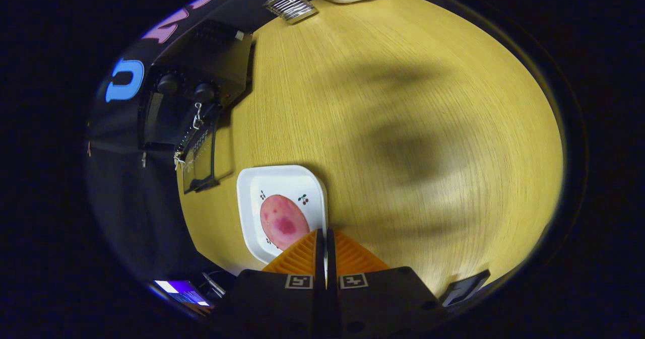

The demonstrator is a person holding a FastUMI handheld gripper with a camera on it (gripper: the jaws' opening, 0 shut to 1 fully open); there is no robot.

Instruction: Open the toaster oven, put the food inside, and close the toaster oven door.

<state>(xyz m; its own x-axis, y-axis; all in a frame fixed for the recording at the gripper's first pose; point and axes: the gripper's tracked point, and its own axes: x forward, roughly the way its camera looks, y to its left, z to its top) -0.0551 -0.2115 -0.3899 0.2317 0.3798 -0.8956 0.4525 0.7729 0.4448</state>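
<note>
While the gripper (325,235) pinches the rim of the white plate (252,213) between both fingers, the pink food (283,221) lies on that plate and the toaster oven (194,107) stands beyond it, door down.

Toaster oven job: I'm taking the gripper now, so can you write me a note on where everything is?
Gripper: its fingers are closed on the rim of the white plate, pinching the edge between them.
Food: a pink, round piece lying on that plate, just ahead of the fingers.
Plate rests on the wooden table.
Toaster oven: beyond the plate, at the table's edge, with its door already open.
Done: door opened, plate gripped.
Left: carry the food into the oven, let go, close the door.
</note>
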